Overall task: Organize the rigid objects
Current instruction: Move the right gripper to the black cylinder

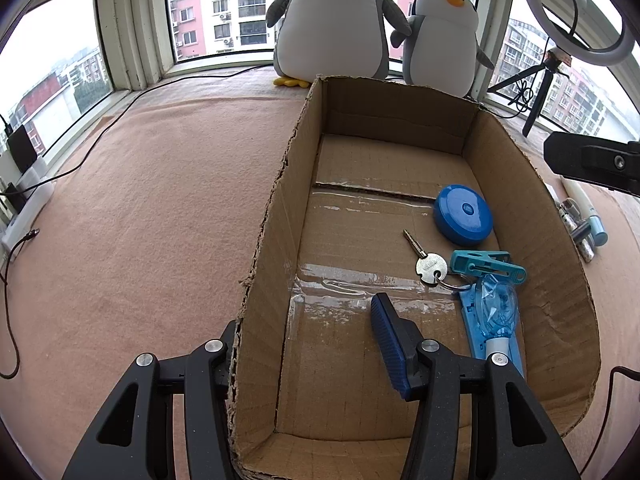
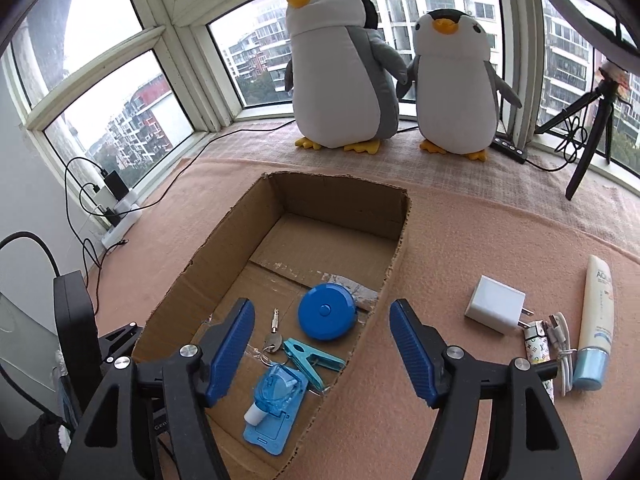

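Right gripper fingers are standing wide apart with nothing between them, hovering over the near right wall of the cardboard box. Left gripper is straddling the box's near left wall: one blue pad is showing inside, the other is hidden behind the cardboard, so I cannot tell if it's pinching the wall or just spread around it; probably bracing the box so it isn't sliding

Already sitting in the box, bunched at the near end: blue tape measure, key on a ring, teal clothespin, blue packaged item

Waiting on the pink blanket outside, around 3 o'clock of the right gripper: white charger, patterned lighter, white cable, lotion tube. All lying close together, tube touching the cable

My read: right gripper is sitting empty between drops, charger looking like the nearest next pick. Far half of the box is bare, so room isn't an issue. Lighter and cable are crowding each other, so grabbing one cleanly may nudge the other
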